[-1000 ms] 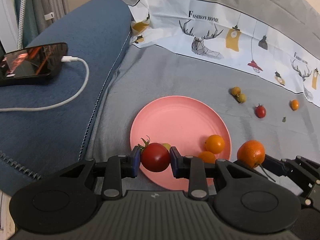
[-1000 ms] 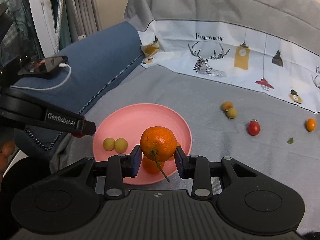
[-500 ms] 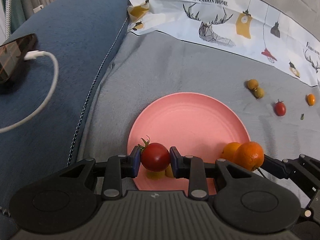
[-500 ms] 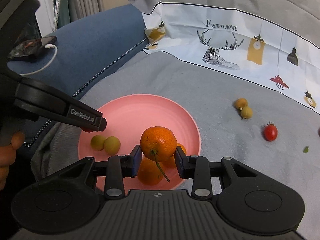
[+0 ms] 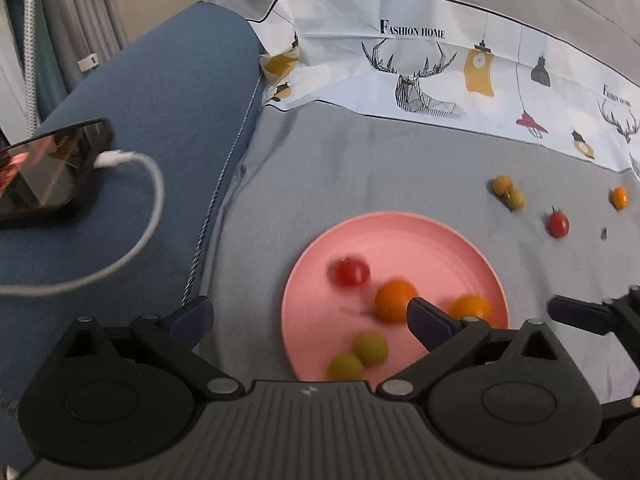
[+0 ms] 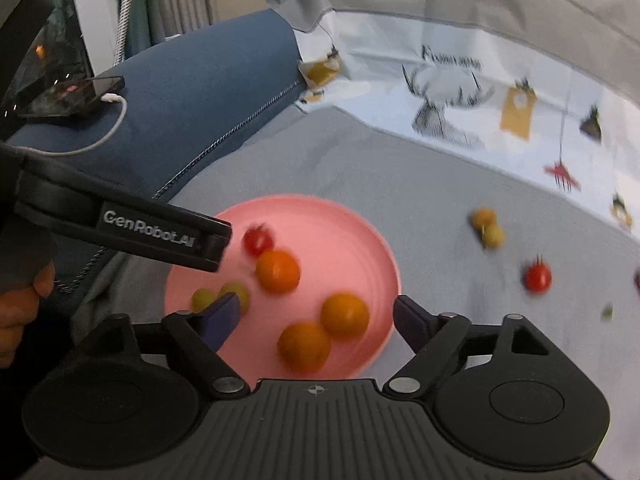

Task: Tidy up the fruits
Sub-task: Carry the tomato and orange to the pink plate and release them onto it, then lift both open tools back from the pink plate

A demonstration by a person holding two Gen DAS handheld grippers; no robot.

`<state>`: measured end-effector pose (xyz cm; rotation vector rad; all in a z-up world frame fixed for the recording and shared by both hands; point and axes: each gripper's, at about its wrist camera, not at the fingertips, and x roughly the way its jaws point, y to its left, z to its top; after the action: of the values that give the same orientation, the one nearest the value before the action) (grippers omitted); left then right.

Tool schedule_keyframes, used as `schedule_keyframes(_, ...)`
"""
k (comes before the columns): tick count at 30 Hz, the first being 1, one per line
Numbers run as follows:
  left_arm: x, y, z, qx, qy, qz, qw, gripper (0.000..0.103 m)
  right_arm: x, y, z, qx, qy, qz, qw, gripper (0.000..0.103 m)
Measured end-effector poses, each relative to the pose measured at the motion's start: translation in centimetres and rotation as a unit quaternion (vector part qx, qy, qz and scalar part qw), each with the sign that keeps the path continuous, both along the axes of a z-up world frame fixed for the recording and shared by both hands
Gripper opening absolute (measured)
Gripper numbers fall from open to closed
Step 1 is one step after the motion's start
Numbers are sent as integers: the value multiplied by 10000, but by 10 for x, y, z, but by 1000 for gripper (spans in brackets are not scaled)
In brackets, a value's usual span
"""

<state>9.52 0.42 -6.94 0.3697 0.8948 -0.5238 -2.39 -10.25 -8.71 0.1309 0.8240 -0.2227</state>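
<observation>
A pink plate [image 5: 400,236] [image 6: 312,216] lies on the grey cloth. On it are a red tomato [image 5: 349,272] [image 6: 258,240], three oranges [image 6: 278,271] [image 6: 345,315] [image 6: 305,346] and two green fruits [image 5: 370,347] [image 5: 345,366]. My left gripper [image 5: 310,316] is open and empty over the plate's near left edge. My right gripper [image 6: 316,316] is open and empty over the plate's near side. On the cloth to the right lie two small yellow fruits [image 5: 509,192], a red tomato [image 5: 558,223] [image 6: 538,278] and a small orange [image 5: 620,198].
A blue cushion [image 5: 160,120] lies to the left with a phone [image 5: 48,176] and white charging cable [image 5: 132,248] on it. A patterned white cloth [image 5: 440,64] runs along the back. A small green leaf [image 5: 603,234] lies near the loose tomato.
Both grippers opened. The left let go of the red tomato and the right let go of the orange; both fruits now lie on the plate. Both grippers pulled back and up.
</observation>
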Motion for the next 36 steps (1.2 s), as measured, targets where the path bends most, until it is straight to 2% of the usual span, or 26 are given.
schedule_keyframes(6,-39,33,16,65,62,208,9997,103,-43,15,11,235,194,-278,9991,97)
schedule_keyframes(12,-76,66,34,-18,100,428,9990,103,-72,32,40,-12,-56,-313,9995,102)
schedule_keyframes(22,-132,91,62,-168,-342,499,9980,103,-125,65,79,-337,-594,-142,9976,102)
schedule_keyframes(36,-175,96,86,-257,-768,318,9962,103,-168,76,97,-298,-1052,-389,9932,102)
